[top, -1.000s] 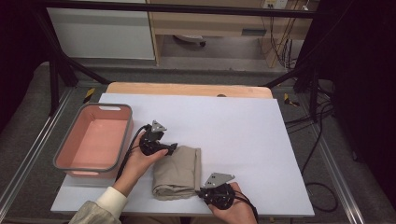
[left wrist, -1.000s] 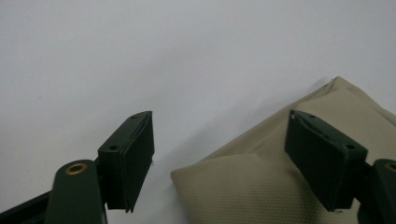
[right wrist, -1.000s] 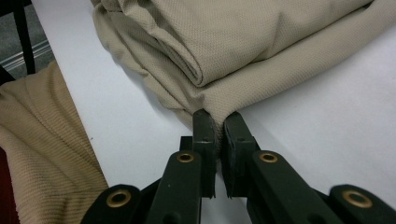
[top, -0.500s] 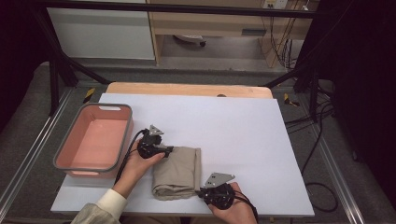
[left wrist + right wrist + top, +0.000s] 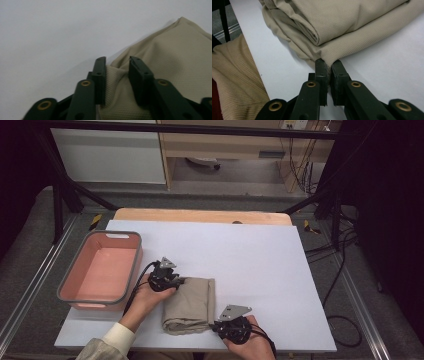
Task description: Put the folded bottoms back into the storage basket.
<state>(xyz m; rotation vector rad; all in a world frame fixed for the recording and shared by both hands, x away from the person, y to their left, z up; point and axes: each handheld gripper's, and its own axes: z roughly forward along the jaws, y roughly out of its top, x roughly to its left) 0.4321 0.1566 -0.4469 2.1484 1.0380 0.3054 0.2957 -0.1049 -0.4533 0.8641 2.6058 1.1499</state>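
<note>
A folded beige cloth (image 5: 190, 302) lies on the white table near its front edge. My left gripper (image 5: 179, 281) is at the cloth's far left corner. In the left gripper view its jaws have just been closing, and my left gripper (image 5: 116, 72) now pinches a puckered fold of the cloth (image 5: 162, 50) between its pads. My right gripper (image 5: 216, 325) is at the cloth's near right corner. In the right gripper view my right gripper (image 5: 328, 66) is shut on the bottom layer's edge of the cloth (image 5: 337, 20).
A pink bin with a grey rim (image 5: 65, 290) stands at the table's left side, beside my left hand. The white table sheet (image 5: 250, 255) stretches to the back and right. A ribbed beige sleeve (image 5: 232, 75) lies left of the right gripper.
My left gripper has edged a little right onto the cloth's corner and narrowed its jaws around a fold. The right gripper and the cloth have stayed put.
</note>
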